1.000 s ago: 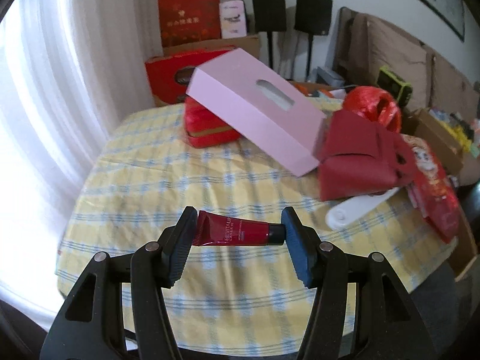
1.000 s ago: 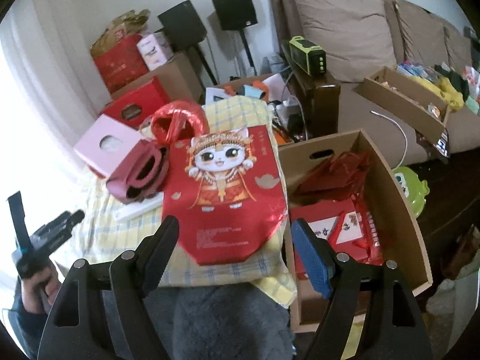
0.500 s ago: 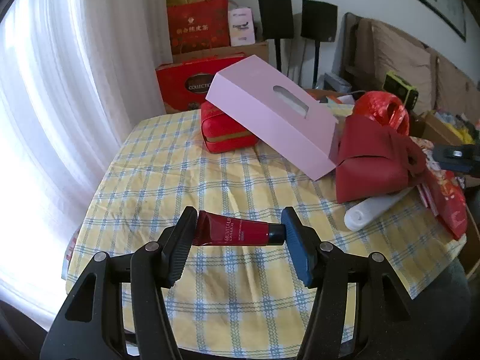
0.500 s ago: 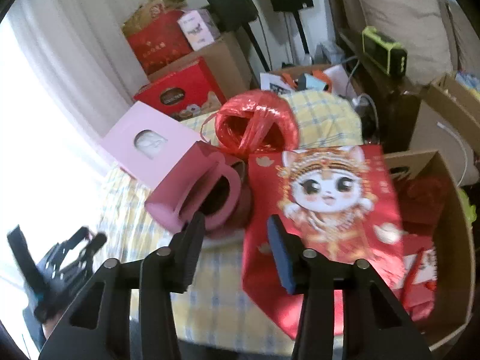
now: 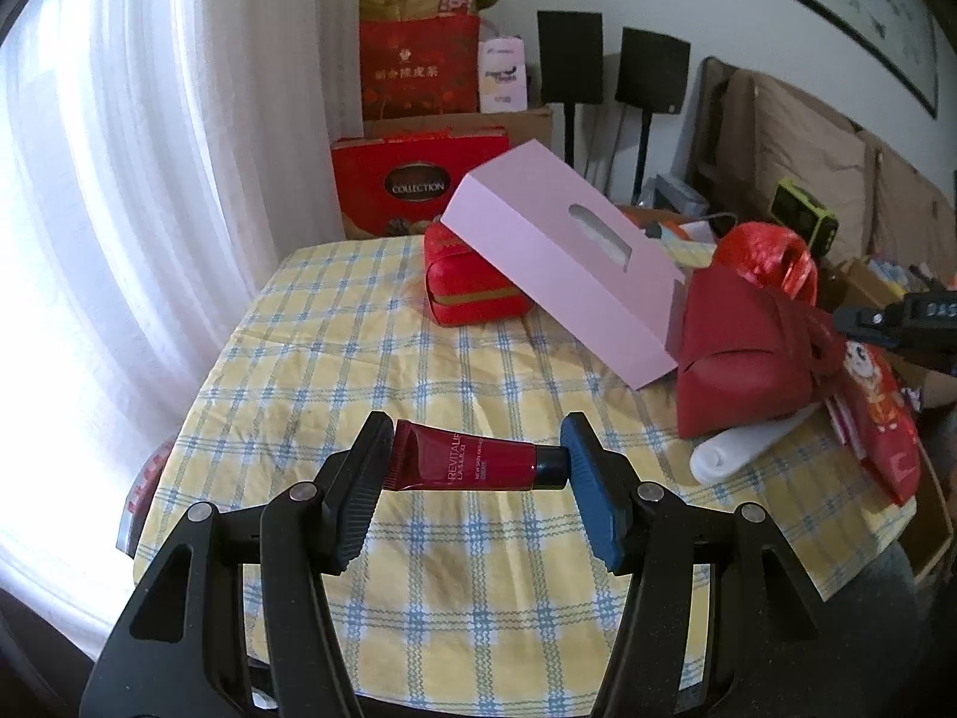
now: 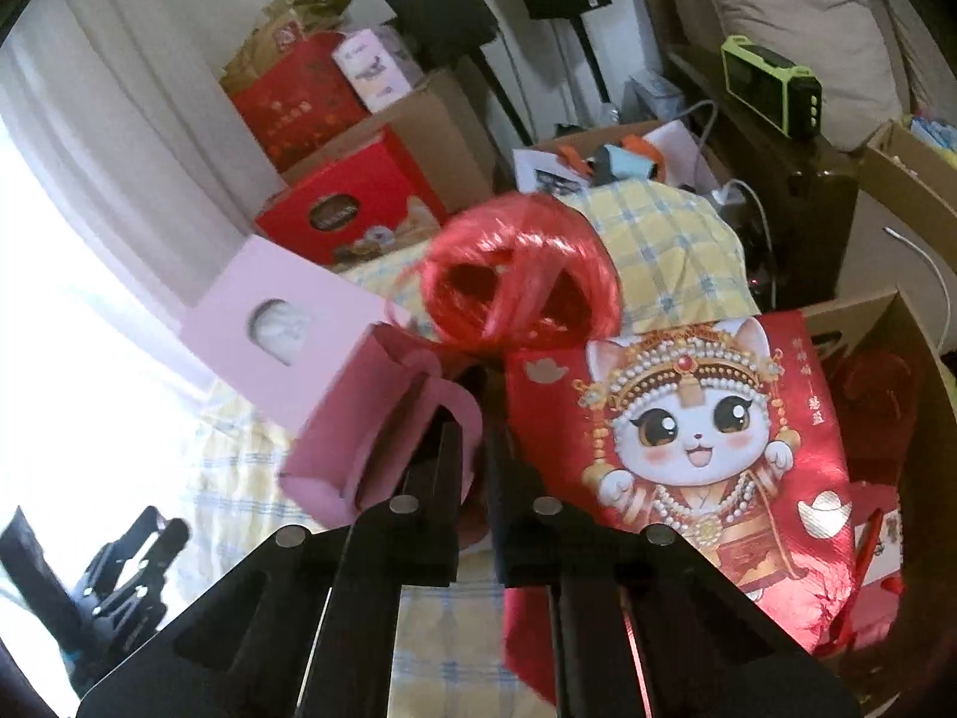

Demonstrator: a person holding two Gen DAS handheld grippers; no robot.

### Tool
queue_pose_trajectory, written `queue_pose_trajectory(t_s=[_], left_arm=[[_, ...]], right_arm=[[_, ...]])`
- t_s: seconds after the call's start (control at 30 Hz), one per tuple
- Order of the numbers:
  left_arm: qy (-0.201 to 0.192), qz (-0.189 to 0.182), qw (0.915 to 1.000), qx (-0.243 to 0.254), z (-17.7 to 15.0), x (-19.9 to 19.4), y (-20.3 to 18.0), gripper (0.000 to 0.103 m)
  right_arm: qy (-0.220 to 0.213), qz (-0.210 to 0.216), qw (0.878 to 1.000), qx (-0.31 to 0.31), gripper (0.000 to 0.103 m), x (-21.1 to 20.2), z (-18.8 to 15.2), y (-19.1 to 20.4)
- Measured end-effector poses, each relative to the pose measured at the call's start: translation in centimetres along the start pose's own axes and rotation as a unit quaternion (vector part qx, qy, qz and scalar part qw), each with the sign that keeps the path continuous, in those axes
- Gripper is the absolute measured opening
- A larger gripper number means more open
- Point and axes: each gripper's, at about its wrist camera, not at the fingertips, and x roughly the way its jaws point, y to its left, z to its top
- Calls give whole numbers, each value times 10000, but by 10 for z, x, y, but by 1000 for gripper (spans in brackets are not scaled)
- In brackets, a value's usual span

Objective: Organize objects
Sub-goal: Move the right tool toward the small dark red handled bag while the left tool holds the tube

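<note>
Over the checked tablecloth [image 5: 335,359] the left gripper [image 5: 475,466] clamps a red tube [image 5: 472,464] endwise, while the right gripper [image 6: 475,419], jaws just closed, appears to pinch the dark-red bag's handle [image 6: 460,413], likely to lift it next.

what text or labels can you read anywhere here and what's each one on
"REVITALIFT": red tube held end to end in the left gripper; the smaller lines under it are too small to read.
"COLLECTION": oval label on the red gift box.
Gold Chinese characters on the tall red bag: too blurred to read.
White and pink box: print too small.
Cat bag: characters illegible.
</note>
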Motion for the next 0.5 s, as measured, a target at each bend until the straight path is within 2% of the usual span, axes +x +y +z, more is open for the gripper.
queue_pose_trajectory(t_s=[0.13,0.37,0.5], left_arm=[[-43,-11,10000,15,1,-4,-2,55],[-131,-38,9999,-68,5,-12,0,55],[-146,-7,9997,-170,6,-12,8,55]], right_arm=[[-169,236,9990,-345,6,-14,3,25],[-57,803,9925,-921,8,-10,0,79],[-34,1196,9870,-1070,10,-7,-5,97]])
